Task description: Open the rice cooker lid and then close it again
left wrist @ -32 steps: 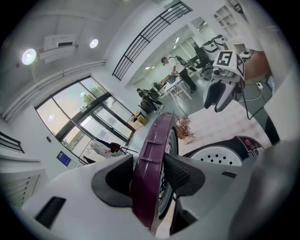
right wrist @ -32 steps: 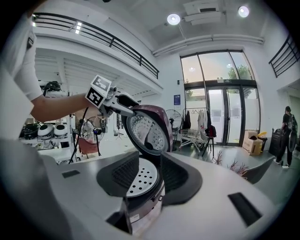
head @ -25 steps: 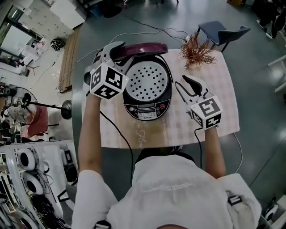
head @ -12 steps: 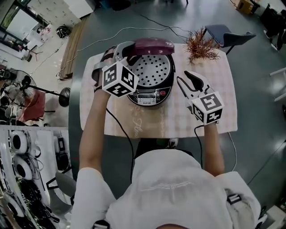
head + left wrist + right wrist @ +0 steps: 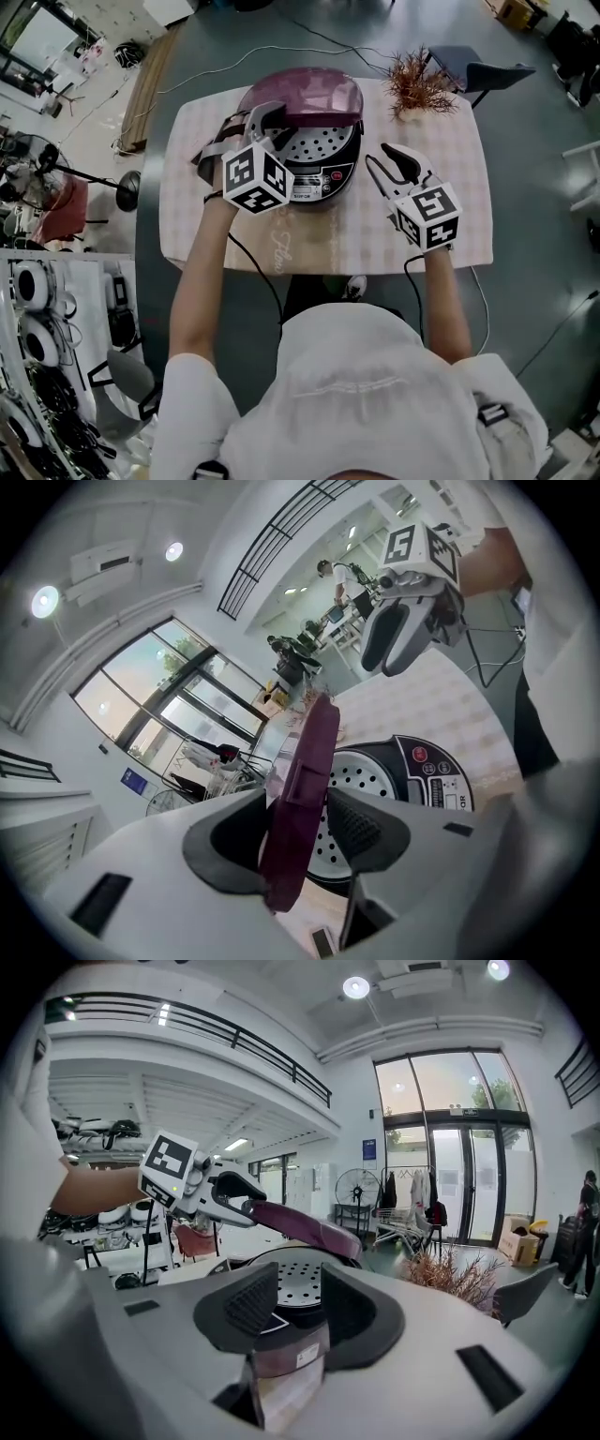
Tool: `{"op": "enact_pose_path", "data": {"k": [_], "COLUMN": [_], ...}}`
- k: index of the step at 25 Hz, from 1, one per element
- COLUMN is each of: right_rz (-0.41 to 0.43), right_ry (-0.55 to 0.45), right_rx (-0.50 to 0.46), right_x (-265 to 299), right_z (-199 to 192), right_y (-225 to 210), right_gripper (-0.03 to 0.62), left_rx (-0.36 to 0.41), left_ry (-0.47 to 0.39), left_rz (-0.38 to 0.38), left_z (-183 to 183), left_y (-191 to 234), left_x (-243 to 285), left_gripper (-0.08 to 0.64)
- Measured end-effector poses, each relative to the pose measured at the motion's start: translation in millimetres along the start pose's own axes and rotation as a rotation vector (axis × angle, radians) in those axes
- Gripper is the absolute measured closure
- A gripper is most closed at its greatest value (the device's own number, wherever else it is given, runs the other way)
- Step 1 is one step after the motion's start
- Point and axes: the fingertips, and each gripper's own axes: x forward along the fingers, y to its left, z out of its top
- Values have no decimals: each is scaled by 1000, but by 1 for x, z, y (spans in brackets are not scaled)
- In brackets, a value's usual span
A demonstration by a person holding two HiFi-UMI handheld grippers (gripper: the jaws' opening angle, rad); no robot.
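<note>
"While the left gripper (image 5: 265, 120) pinches the lid (image 5: 300, 94) by its left edge, which way does it tilt?"

"It's half open over the rice cooker (image 5: 323, 178) at the middle of the table (image 5: 450, 225). The hinge is far, the front edge is raised toward the person, and its long axis runs side to side. The right gripper (image 5: 380, 157) hovers beside it, jaws spread and empty."

Maroon lid (image 5: 302, 96), black rice cooker (image 5: 319, 181), white dotted inner plate (image 5: 314, 145), pale checked tablecloth (image 5: 455, 187).

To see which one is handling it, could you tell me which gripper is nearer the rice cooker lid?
Left. The left gripper has the lid's edge between its jaws; the right gripper hangs open to the cooker's right, clear of the lid.
</note>
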Motion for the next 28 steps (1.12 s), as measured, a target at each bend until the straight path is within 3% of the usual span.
{"op": "enact_pose_path", "data": {"k": [22, 28], "right_rz": [38, 49], "right_ry": [60, 76], "right_rx": [-17, -17], "right_x": [17, 17], "right_z": [-19, -24], "right_y": [11, 15], "right_gripper": [433, 433], "left_rx": [-155, -302], "left_ry": [6, -12], "left_rz": [-159, -256], "left_z": [-22, -28], "left_y": [-76, -91], "left_x": [5, 9], "left_gripper": [344, 344]}}
